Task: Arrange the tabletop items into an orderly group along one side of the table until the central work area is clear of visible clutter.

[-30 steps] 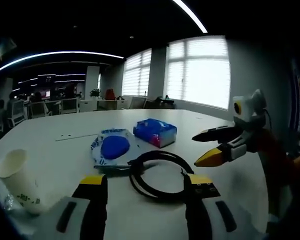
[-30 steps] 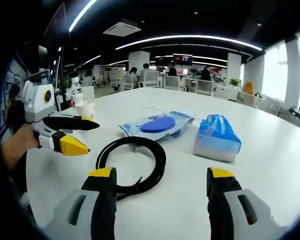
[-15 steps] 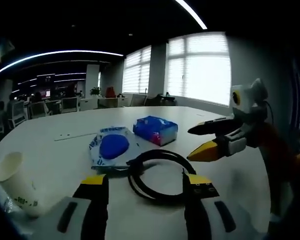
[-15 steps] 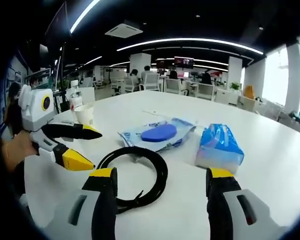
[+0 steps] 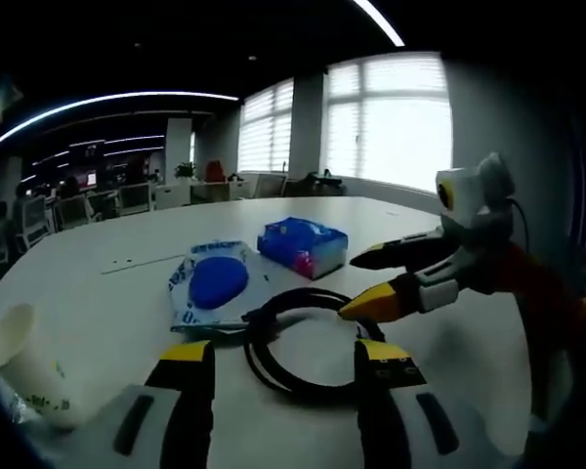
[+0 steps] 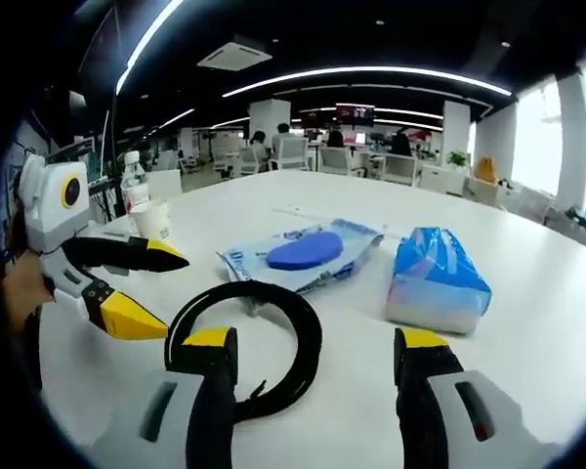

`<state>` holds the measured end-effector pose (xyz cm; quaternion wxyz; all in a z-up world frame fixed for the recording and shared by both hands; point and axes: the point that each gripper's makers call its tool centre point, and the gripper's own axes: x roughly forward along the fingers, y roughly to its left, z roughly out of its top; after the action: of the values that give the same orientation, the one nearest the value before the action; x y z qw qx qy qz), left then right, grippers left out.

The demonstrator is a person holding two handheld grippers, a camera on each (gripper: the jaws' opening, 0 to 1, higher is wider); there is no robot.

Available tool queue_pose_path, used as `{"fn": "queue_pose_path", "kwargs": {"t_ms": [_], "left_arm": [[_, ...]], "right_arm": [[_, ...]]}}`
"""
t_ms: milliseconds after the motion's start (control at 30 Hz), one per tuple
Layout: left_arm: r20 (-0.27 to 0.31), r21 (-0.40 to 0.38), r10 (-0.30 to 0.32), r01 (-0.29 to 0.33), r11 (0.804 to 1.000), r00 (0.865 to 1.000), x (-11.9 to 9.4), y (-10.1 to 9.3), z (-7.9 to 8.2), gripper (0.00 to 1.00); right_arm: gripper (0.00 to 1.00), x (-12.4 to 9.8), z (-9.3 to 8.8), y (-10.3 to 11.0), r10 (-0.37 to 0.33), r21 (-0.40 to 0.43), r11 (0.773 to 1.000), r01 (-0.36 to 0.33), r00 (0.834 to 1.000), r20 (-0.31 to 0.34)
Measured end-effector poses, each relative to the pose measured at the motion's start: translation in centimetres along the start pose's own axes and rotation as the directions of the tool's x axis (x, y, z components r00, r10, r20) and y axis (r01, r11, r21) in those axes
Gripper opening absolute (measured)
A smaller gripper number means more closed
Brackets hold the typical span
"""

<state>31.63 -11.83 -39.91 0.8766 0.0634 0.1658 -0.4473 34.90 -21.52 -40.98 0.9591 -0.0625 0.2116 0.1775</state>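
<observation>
We note the coiled black cable [image 5: 303, 337] lies flat just ahead between both empty, spread grippers, left gripper [image 5: 283, 354] and right gripper [image 6: 308, 339] about equally near.

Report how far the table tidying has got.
Barely begun, by the look of it. The black cable coil, the flat packet with a blue disc and the blue tissue pack lie loosely mid-table, the paper cup apart. Left gripper and right gripper are open above the coil, holding nothing. All grouping remains.
</observation>
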Motion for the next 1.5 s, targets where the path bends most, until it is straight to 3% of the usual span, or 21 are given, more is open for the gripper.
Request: {"fn": "queue_pose_path", "kwargs": {"t_ms": [267, 500, 1133, 1500], "left_arm": [[-0.025, 0.002, 0.013, -0.013, 1.0, 1.0, 0.8, 0.7, 0.1, 0.53], [-0.046, 0.006, 0.01, -0.01, 1.0, 0.999, 1.2, 0.6, -0.1, 0.53], [-0.063, 0.014, 0.008, -0.007, 1.0, 0.998, 2.0, 0.6, 0.2, 0.53], [-0.11, 0.039, 0.004, 0.001, 0.999, 0.994, 2.6, 0.5, -0.9, 0.44]], "right_arm": [[0.62, 0.7, -0.9, -0.2, 0.002, 0.006, 1.0, -0.001, 1.0, -0.031], [0.62, 1.7, -0.3, -0.3, 0.003, 0.027, 1.0, -0.003, 1.0, -0.008], [0.61, 2.7, -0.1, -1.1, -0.009, 0.007, 1.0, 0.009, 1.0, -0.026], [0.49, 2.9, -1.5, -0.2, 0.015, 0.016, 1.0, -0.014, 0.997, -0.072]]}}
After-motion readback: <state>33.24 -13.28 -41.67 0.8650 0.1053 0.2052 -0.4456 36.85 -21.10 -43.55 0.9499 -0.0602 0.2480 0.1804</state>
